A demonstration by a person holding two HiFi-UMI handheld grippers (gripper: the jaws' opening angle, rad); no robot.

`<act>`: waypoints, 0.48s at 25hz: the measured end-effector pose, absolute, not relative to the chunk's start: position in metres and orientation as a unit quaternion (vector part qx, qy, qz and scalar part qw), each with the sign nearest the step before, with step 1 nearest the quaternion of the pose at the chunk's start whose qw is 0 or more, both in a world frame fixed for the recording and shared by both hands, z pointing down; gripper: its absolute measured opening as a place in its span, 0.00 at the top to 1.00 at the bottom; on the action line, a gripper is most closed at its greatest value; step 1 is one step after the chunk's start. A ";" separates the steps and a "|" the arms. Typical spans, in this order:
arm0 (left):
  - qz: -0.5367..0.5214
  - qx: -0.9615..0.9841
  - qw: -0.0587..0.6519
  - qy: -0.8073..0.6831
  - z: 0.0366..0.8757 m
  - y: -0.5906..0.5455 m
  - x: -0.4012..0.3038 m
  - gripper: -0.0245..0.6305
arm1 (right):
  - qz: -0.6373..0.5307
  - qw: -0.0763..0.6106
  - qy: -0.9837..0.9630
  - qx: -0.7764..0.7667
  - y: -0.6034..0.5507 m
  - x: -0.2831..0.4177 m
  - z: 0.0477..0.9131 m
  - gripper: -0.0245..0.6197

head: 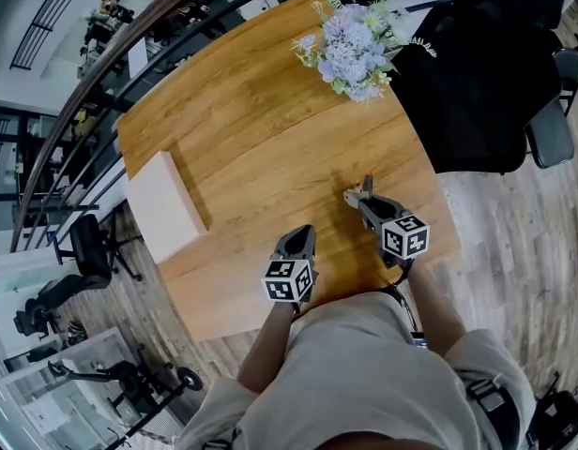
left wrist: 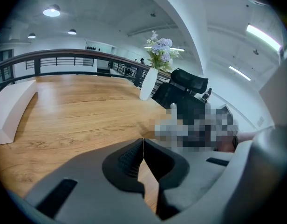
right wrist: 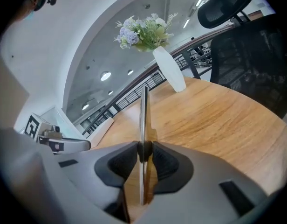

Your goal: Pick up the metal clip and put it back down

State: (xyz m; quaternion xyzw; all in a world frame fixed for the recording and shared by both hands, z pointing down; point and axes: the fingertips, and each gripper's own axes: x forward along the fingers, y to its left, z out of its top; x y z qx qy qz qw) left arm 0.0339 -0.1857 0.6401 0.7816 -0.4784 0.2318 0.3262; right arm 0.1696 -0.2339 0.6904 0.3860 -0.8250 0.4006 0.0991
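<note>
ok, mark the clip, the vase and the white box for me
clip (right wrist: pixel 144 115), right gripper view, upper part of its shiny edge.
vase (right wrist: pixel 170 71), right gripper view, mid body.
white box (head: pixel 164 204), head view, top face.

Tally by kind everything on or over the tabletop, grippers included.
Grippers: 2 (left gripper, right gripper)
Metal clip: 1, held in the right gripper's fingers
White box: 1
Vase of flowers: 1
Total: 5

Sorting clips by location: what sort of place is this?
Likely an open office, perhaps on an upper floor: a wooden table with flowers, a black office chair, and a railing along one side.
</note>
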 end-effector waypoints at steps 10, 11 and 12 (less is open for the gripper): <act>0.229 0.784 0.334 -0.472 0.642 -0.180 0.037 0.92 | 0.389 0.108 -0.828 0.390 -0.234 0.170 0.689 0.79; 0.228 0.783 0.334 -0.472 0.642 -0.181 0.037 0.92 | 0.389 0.107 -0.828 0.390 -0.234 0.170 0.689 0.79; 0.228 0.783 0.334 -0.472 0.642 -0.181 0.038 0.92 | 0.388 0.107 -0.828 0.391 -0.235 0.170 0.689 0.79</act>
